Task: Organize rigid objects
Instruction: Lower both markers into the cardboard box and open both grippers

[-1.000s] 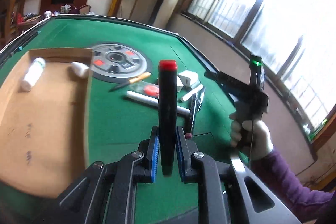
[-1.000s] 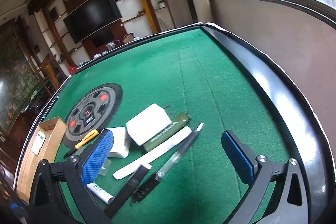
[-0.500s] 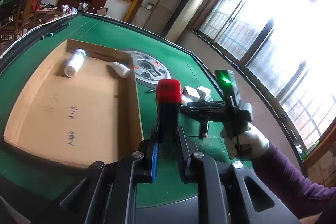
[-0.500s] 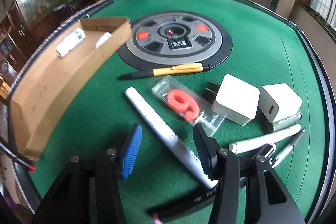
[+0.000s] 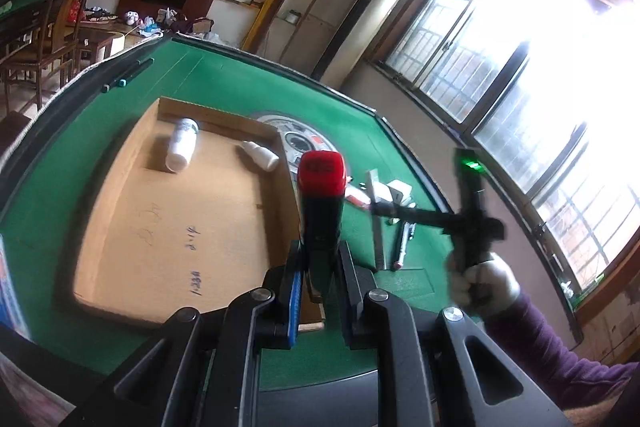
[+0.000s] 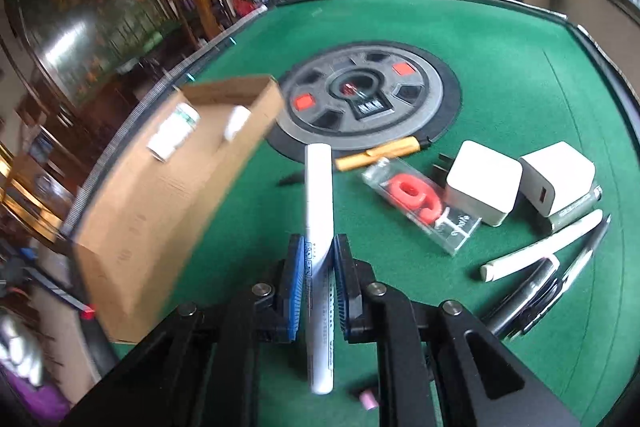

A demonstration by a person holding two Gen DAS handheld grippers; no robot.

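My left gripper (image 5: 320, 267) is shut on a black marker with a red cap (image 5: 322, 211), which stands up over the near right corner of the cardboard box (image 5: 180, 219). In the box lie a white bottle (image 5: 182, 145) and a smaller white bottle (image 5: 260, 155). The jaws of my right gripper (image 6: 318, 263) are closing on a white marker (image 6: 318, 195), and the blue pads press on its barrel. That marker points toward the round centre disc (image 6: 368, 99). In the left wrist view a gloved hand (image 5: 478, 283) holds the right gripper (image 5: 380, 209).
On the green felt to the right lie an orange pen (image 6: 384, 153), a red part in a clear packet (image 6: 420, 203), two white chargers (image 6: 484, 183), a white pen (image 6: 544, 249) and dark pens (image 6: 540, 291). The box (image 6: 172, 187) stands left; a small pink cap (image 6: 368, 399) lies near.
The right gripper swung left from wide open over the pens and shut on the white marker. The left gripper carried the red-capped marker over toward the box, which now fills more of its view.
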